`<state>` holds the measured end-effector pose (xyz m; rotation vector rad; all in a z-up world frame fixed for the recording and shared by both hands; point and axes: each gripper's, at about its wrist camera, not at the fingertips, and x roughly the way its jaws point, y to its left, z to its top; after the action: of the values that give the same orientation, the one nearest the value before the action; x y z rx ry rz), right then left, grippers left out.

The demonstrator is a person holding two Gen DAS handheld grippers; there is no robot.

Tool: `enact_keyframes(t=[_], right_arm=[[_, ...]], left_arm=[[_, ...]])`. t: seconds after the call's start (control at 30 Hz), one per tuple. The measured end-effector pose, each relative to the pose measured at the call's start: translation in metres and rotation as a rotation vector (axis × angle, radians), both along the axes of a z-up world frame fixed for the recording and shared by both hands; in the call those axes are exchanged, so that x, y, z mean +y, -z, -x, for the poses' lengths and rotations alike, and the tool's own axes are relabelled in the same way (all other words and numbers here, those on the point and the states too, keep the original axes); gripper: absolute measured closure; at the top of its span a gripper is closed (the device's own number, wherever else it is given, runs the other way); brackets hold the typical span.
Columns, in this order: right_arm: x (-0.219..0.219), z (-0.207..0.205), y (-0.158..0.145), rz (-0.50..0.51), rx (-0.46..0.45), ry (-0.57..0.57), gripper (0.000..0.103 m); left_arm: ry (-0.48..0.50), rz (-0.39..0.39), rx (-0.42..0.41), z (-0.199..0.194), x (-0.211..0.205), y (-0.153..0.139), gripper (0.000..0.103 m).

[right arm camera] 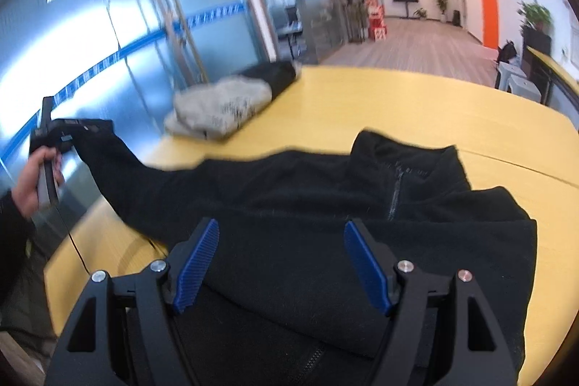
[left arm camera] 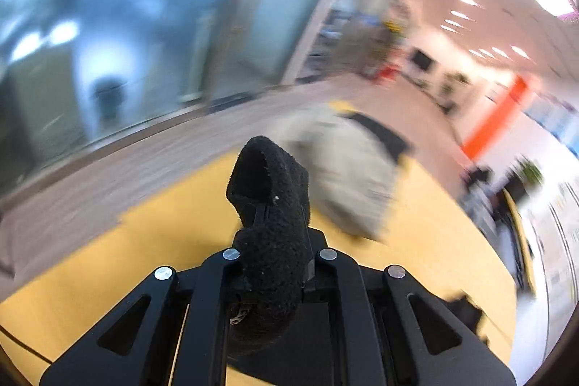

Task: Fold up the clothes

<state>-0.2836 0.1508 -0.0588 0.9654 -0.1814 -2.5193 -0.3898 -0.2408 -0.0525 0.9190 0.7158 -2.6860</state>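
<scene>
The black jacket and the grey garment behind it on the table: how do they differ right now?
The black jacket lies spread across the near part of the yellow table; the grey garment sits bunched in a small heap near the far edge. The jacket's sleeve is pulled out sideways, clamped in the left gripper; nothing touches the grey garment. The jacket has a front zip; none shows on the grey one. Both rest on the same table.
</scene>
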Motion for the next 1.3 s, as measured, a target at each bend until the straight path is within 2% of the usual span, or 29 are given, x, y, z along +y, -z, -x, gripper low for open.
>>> enact_keyframes(t=[0.13, 0.23, 0.4, 0.57, 0.67, 0.73, 0.8, 0.83, 0.87, 0.97, 1.0, 1.07, 1.17, 1.3], right_arm=[[0.039, -0.013, -0.021, 0.074, 0.043, 0.042, 0.027], [0.070, -0.023, -0.028, 0.092, 0.048, 0.073, 0.027], [0.128, -0.044, -0.027, 0.121, 0.048, 0.164, 0.025], [0.181, -0.049, 0.001, 0.193, -0.030, 0.256, 0.023], [0.202, -0.041, 0.024, 0.285, -0.095, 0.289, 0.023], [0.210, -0.032, 0.038, 0.329, -0.131, 0.289, 0.023], [0.209, -0.021, 0.049, 0.337, -0.169, 0.277, 0.019], [0.207, -0.015, 0.055, 0.341, -0.188, 0.268, 0.017], [0.204, -0.009, 0.061, 0.347, -0.209, 0.258, 0.016], [0.185, 0.012, 0.083, 0.372, -0.291, 0.210, 0.012], [0.176, 0.019, 0.091, 0.379, -0.323, 0.190, 0.011], [0.159, 0.027, 0.106, 0.375, -0.374, 0.161, 0.011], [0.134, 0.034, 0.123, 0.373, -0.423, 0.141, 0.011], [0.108, 0.042, 0.127, 0.389, -0.422, 0.109, 0.010]], left_arm=[[0.194, 0.015, 0.025, 0.005, 0.111, -0.022, 0.093], [0.352, 0.024, 0.015, 0.007, 0.201, -0.022, 0.093], [0.555, 0.007, -0.107, 0.001, 0.325, 0.034, 0.093], [0.625, -0.010, -0.208, -0.003, 0.397, 0.085, 0.092], [0.642, -0.017, -0.256, -0.007, 0.428, 0.112, 0.082], [0.653, -0.035, -0.254, -0.020, 0.434, 0.118, 0.073], [0.684, -0.058, -0.218, -0.029, 0.427, 0.111, 0.044], [0.701, -0.068, -0.190, -0.036, 0.423, 0.104, 0.036], [0.718, -0.078, -0.161, -0.044, 0.418, 0.097, 0.023], [0.714, -0.049, -0.073, -0.077, 0.387, 0.061, 0.004], [0.703, -0.022, -0.056, -0.086, 0.371, 0.053, 0.000], [0.679, 0.056, -0.041, -0.101, 0.334, 0.042, 0.000], [0.639, 0.154, -0.088, -0.108, 0.286, 0.044, 0.000], [0.610, 0.152, -0.187, -0.104, 0.223, 0.070, 0.000]])
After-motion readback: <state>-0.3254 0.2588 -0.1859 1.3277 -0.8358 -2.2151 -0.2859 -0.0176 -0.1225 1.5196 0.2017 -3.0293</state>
